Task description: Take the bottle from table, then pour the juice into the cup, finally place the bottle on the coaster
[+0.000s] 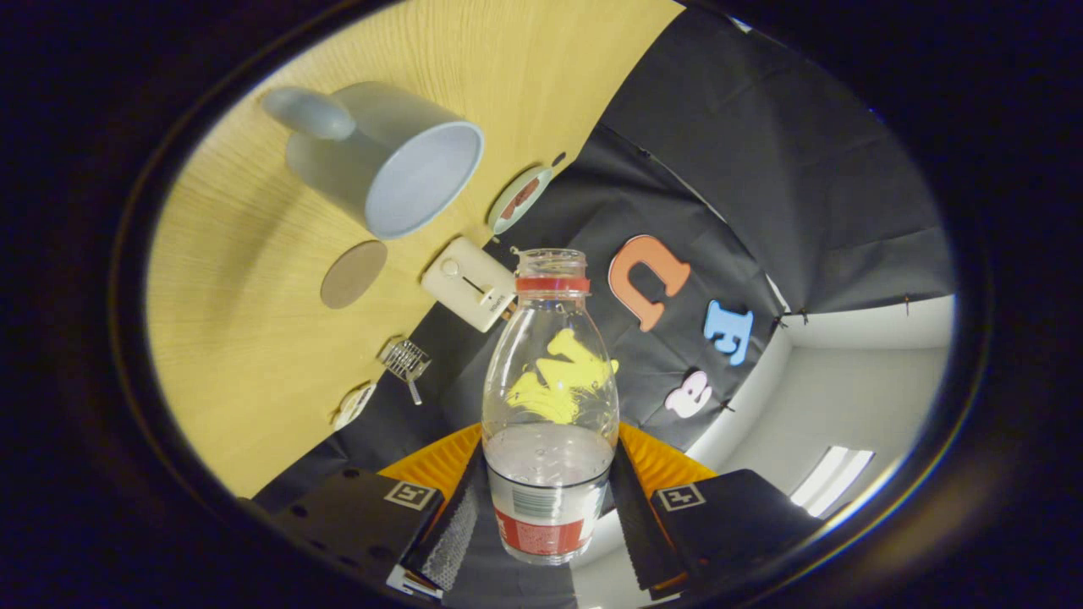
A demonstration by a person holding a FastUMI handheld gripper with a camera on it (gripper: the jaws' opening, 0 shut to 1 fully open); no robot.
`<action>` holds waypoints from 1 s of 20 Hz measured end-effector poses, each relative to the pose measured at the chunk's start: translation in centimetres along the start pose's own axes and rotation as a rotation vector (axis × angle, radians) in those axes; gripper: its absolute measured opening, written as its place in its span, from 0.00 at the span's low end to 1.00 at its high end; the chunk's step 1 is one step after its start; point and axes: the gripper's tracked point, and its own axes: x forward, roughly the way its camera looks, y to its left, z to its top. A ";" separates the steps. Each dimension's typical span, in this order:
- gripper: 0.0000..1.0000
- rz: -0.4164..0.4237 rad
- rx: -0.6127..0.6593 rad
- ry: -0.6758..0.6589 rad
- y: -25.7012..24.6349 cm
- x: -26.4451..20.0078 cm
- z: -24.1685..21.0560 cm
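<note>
The claw is closed to bottle width, with both fingers pressed against the lower body of the bottle, one on each side at the label band. The bottle sits between the fingers, uncapped, its open neck pointing away from the claw. A small amount of pale liquid rests in its lower part.

The whole assembly is rolled to one side: the worktop appears steeply tilted. The step in hand is judged to be the pour. The cup stands on the worktop beyond and to one side of the bottle mouth, well apart from it.

The next move calls for bringing the mouth over the cup. The coaster lies just beside the cup.
</note>
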 end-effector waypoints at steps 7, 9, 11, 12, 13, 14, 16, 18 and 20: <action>0.80 0.060 0.272 0.067 1.5 -0.4 -2.0; 0.80 0.041 0.346 0.077 1.1 -0.6 -2.1; 0.80 0.012 0.411 0.085 0.4 -0.7 -2.3; 0.80 -0.001 0.444 0.093 0.1 -0.7 -2.4; 0.80 -0.012 0.478 0.108 -0.1 -0.8 -2.6; 0.80 -0.014 0.519 0.122 0.0 -0.7 -2.9; 0.80 0.011 0.607 0.154 0.7 -0.4 -3.2; 0.80 0.024 0.700 0.190 1.0 -0.3 -3.8; 0.80 0.007 0.804 0.227 0.6 -0.1 -4.5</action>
